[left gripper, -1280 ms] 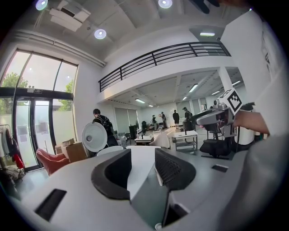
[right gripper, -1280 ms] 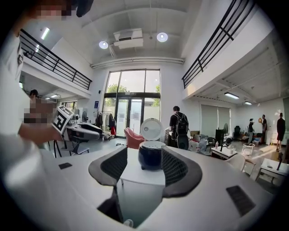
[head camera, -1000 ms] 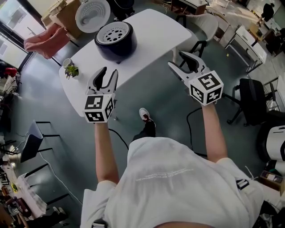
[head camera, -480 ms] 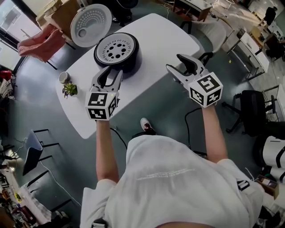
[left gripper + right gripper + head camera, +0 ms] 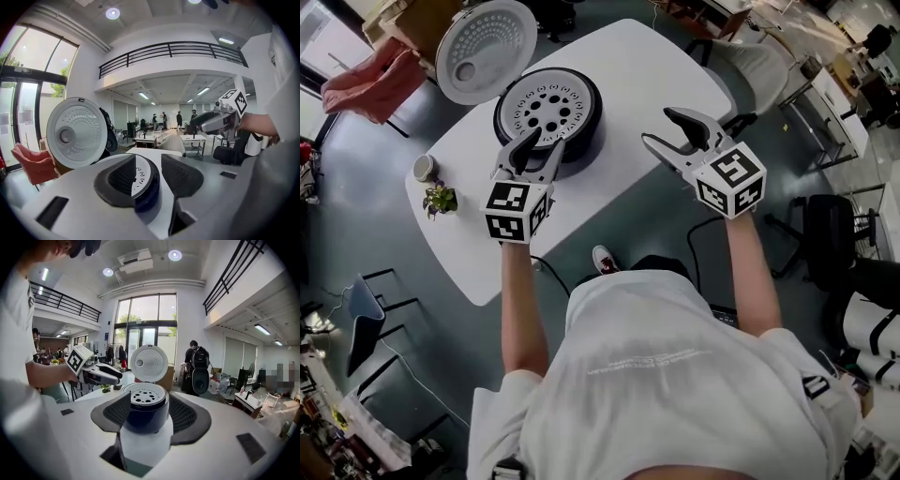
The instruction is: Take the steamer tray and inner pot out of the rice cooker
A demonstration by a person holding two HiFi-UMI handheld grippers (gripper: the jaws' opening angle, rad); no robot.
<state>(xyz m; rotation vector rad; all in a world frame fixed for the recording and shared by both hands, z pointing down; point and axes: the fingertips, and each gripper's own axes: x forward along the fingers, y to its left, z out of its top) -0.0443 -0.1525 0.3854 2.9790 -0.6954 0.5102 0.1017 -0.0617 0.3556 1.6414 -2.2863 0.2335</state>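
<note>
A dark blue rice cooker [image 5: 581, 141] stands on the white table [image 5: 647, 75] with its round lid [image 5: 486, 37] swung up behind it. A white steamer tray [image 5: 546, 105] with holes fills its mouth and hides the inner pot. My left gripper [image 5: 532, 155] hovers at the cooker's near rim, open and empty. My right gripper [image 5: 658, 128] is over the table to the cooker's right, apart from it, its jaws opening with nothing between them. The cooker [image 5: 146, 420] and tray [image 5: 149, 397] show between the jaws in the right gripper view, and the cooker [image 5: 149, 190] in the left gripper view.
A small potted plant [image 5: 441, 199] and a cup [image 5: 423, 168] sit on the table's left end. A pink armchair [image 5: 366, 80] stands beyond the lid, a black office chair [image 5: 834, 225] at the right. People stand far off in the room.
Both grippers have moved forward from in front of the table to over it, toward the cooker. The left one has reached the cooker's near rim.
</note>
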